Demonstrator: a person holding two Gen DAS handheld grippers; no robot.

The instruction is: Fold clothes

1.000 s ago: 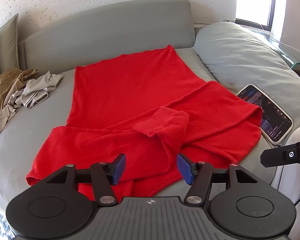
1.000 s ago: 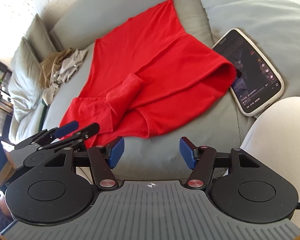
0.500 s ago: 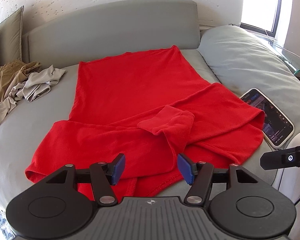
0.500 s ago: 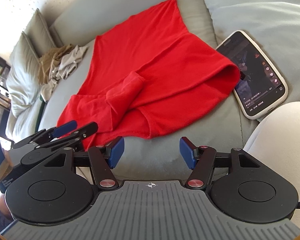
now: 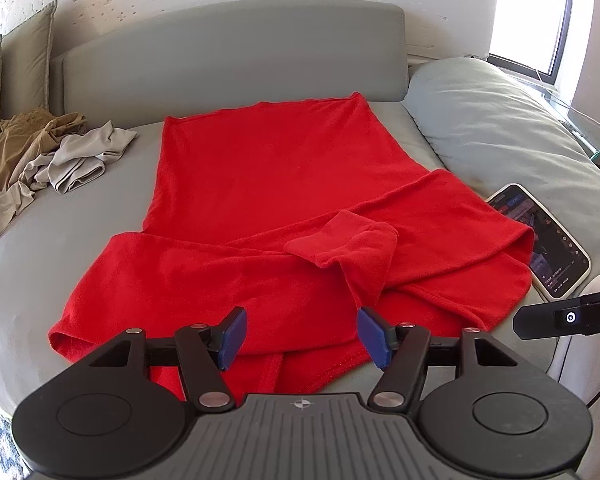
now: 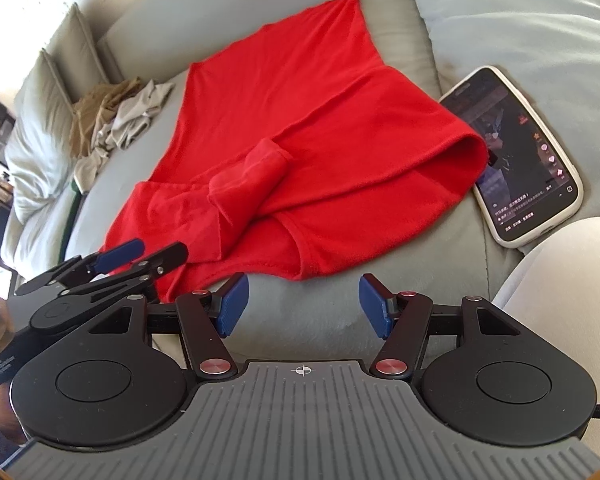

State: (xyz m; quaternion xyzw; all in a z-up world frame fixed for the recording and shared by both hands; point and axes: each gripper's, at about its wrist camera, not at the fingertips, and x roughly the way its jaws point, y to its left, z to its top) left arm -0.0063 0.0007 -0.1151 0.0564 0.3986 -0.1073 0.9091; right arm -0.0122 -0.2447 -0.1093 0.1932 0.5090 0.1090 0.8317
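A red garment (image 5: pixel 268 184) lies spread on the grey sofa seat (image 5: pixel 60 240), its near part folded over with a sleeve cuff (image 5: pixel 344 240) lying on top. It also shows in the right wrist view (image 6: pixel 300 128). My left gripper (image 5: pixel 302 336) is open and empty, just above the garment's near hem. It appears from the side in the right wrist view (image 6: pixel 140 256). My right gripper (image 6: pixel 302 306) is open and empty over bare cushion, just short of the garment's near edge. Its tip shows in the left wrist view (image 5: pixel 568 316).
A phone (image 5: pixel 540 240) with a lit screen lies right of the garment, also in the right wrist view (image 6: pixel 520 152). A pile of beige and tan clothes (image 5: pixel 48 152) sits at the back left. A grey cushion (image 5: pixel 500 120) rises on the right. The backrest (image 5: pixel 236 52) stands behind.
Both grippers have shifted slightly, so the garment sits a little further right and lower in view. Both stay open; the garment has not moved.
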